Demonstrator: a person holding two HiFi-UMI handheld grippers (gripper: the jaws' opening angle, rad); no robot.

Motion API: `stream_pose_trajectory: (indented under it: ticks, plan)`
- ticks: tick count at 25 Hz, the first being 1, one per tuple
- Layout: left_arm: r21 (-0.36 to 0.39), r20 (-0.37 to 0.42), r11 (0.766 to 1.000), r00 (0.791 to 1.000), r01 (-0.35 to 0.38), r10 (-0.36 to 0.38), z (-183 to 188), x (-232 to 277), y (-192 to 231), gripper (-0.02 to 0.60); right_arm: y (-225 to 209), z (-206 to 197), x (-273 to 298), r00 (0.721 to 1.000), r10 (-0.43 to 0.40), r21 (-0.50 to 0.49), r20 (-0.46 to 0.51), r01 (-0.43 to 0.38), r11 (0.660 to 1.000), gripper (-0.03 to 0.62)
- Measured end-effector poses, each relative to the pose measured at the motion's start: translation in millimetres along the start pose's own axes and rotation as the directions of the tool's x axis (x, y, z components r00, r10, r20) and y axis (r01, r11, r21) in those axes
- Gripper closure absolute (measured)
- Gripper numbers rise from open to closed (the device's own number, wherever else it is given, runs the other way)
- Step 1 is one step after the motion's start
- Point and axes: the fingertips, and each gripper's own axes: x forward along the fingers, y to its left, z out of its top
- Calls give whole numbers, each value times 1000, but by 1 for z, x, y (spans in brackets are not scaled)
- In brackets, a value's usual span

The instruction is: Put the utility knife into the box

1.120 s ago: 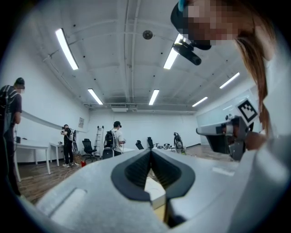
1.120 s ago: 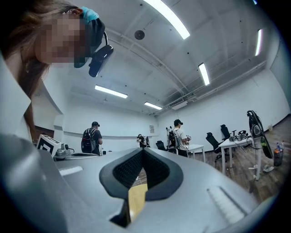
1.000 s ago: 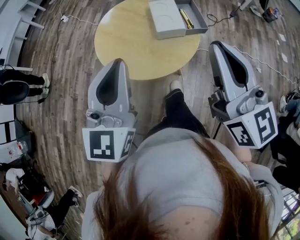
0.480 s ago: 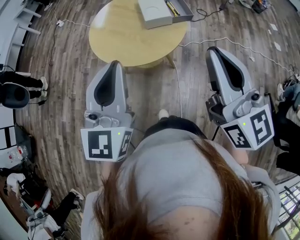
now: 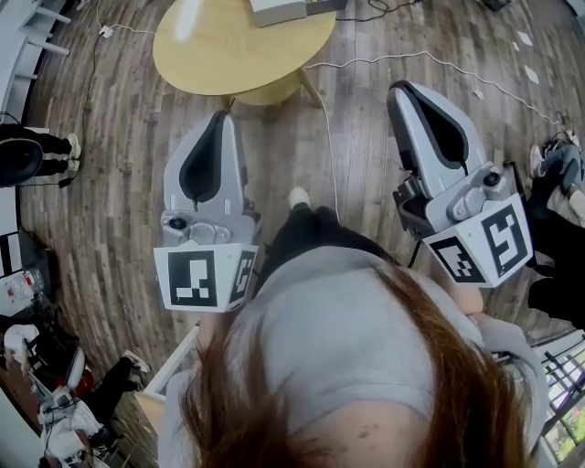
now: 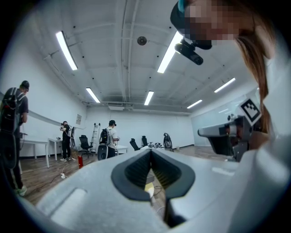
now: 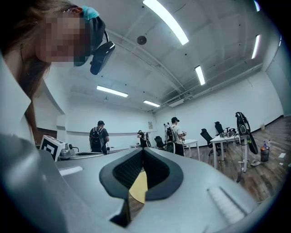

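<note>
A grey box (image 5: 274, 11) stands on the far side of a round yellow table (image 5: 219, 46), cut off by the top edge of the head view. I cannot make out the utility knife in any view. My left gripper (image 5: 219, 117) is held up in front of the person's chest, well short of the table, shut with nothing in it. My right gripper (image 5: 398, 88) is held up at the right, also shut and empty. In the left gripper view the left gripper (image 6: 151, 151) points into the room, and in the right gripper view the right gripper (image 7: 143, 151) does too.
White cables (image 5: 411, 59) trail over the wooden floor beside the table. A person in black (image 5: 27, 155) stands at the left edge. The person's shoe (image 5: 299, 196) shows between the grippers. Other people (image 6: 110, 136), desks and chairs (image 7: 207, 134) fill the room behind.
The table and box have slid up and left toward the top edge of the head view, farther from both grippers. The knife seen earlier in the box has left view. Both grippers stay shut.
</note>
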Motion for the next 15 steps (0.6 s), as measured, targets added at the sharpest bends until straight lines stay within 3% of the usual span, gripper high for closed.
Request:
stream_pose_trajectory:
  ticks: [7, 15]
  plan:
    - [14, 15, 999, 999, -32, 31, 8, -30, -22, 588, 10, 6, -29, 1000, 21, -16, 14, -21, 1000, 589]
    - [23, 44, 1000, 999, -4, 3, 21, -43, -34, 588, 24, 13, -47, 1000, 9, -30, 24, -8, 1000, 589]
